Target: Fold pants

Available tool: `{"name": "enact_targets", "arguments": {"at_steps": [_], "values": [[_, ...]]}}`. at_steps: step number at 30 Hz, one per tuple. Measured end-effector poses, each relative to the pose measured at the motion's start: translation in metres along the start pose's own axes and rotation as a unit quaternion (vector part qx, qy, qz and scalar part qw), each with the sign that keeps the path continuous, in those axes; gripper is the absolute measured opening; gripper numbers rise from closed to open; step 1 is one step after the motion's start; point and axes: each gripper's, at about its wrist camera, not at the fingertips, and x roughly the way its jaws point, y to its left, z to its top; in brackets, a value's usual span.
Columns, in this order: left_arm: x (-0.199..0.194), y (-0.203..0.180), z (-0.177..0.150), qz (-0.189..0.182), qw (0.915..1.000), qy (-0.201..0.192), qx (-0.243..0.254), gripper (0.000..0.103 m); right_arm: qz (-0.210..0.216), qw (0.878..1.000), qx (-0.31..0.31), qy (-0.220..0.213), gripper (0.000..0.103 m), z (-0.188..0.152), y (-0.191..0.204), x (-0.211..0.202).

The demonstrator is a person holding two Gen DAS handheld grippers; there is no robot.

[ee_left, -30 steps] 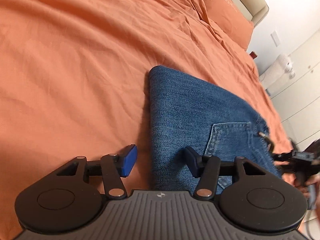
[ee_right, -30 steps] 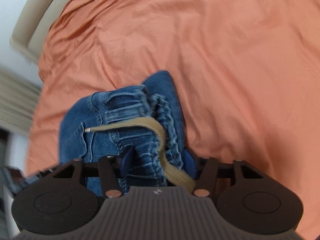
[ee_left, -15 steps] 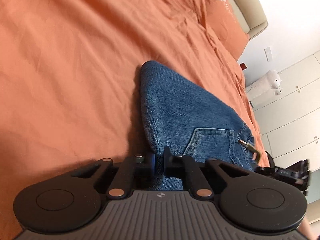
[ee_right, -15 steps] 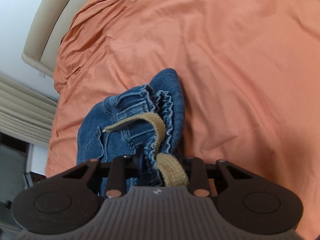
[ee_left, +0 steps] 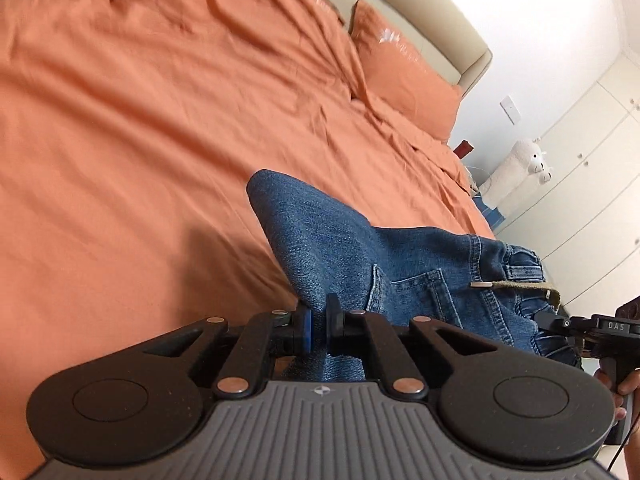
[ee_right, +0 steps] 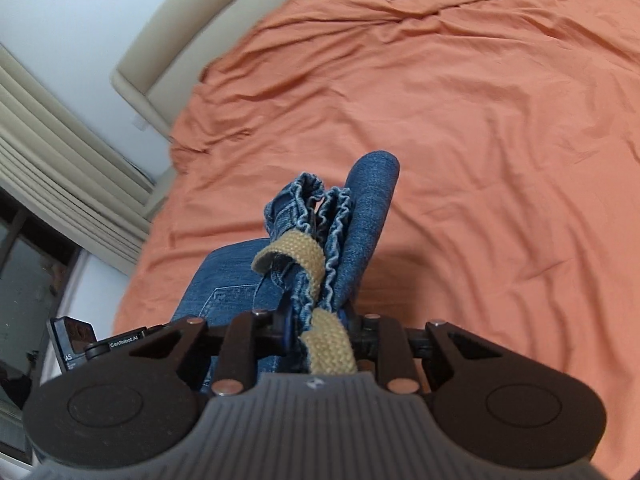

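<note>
Folded blue denim pants (ee_left: 340, 248) hang lifted above the orange bed (ee_left: 140, 140), held at both near corners. My left gripper (ee_left: 318, 322) is shut on the folded edge near the back pocket. My right gripper (ee_right: 320, 328) is shut on the gathered elastic waistband, with the tan drawstring (ee_right: 312, 264) looping over it. The pants (ee_right: 360, 216) bunch upright in the right wrist view. The right gripper also shows at the far right of the left wrist view (ee_left: 576, 326).
Orange pillows (ee_left: 404, 72) and a beige headboard (ee_left: 452, 20) lie at the far end. A white plush toy (ee_left: 516, 168) and white cupboards (ee_left: 592, 184) stand beside the bed. A window with blinds (ee_right: 52, 152) is on the other side.
My left gripper closed on the pants' folded edge. Both grippers then lifted the pants off the sheet, and the views tilted up toward the headboard.
</note>
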Motion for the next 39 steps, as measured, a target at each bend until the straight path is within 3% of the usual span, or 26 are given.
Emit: {"name": "enact_targets", "arguments": {"at_steps": [4, 9, 13, 16, 23, 30, 33, 39], "values": [[-0.062, -0.001, 0.023, 0.042, 0.9976, -0.023, 0.050, 0.006, 0.044, 0.999, 0.016, -0.016, 0.017, -0.023, 0.035, 0.002], [-0.139, 0.009, 0.039, 0.114, 0.9875, -0.056, 0.094, 0.006, 0.103, 0.994, 0.024, -0.017, 0.017, -0.045, 0.097, 0.034], [-0.186, 0.032, 0.042, 0.156, 0.9800, -0.075, 0.099, 0.006, 0.145, 0.989, 0.019, -0.012, 0.017, -0.060, 0.148, 0.067], [-0.198, 0.054, 0.039, 0.174, 0.9773, -0.078, 0.092, 0.006, 0.164, 0.986, 0.019, -0.003, 0.017, -0.075, 0.173, 0.095], [-0.177, 0.117, 0.020, 0.184, 0.9802, -0.058, 0.045, 0.006, 0.158, 0.987, 0.019, 0.030, 0.017, -0.101, 0.182, 0.164], [-0.115, 0.172, 0.008, 0.155, 0.9876, -0.018, 0.016, 0.006, 0.114, 0.993, 0.017, 0.036, 0.017, -0.108, 0.142, 0.192], [-0.090, 0.191, 0.002, 0.172, 0.9849, -0.005, 0.017, 0.006, 0.087, 0.995, 0.025, 0.051, 0.017, -0.116, 0.121, 0.208], [-0.077, 0.226, -0.007, 0.155, 0.9879, 0.009, 0.004, 0.008, 0.051, 0.995, 0.055, 0.071, 0.017, -0.131, 0.083, 0.237]]}}
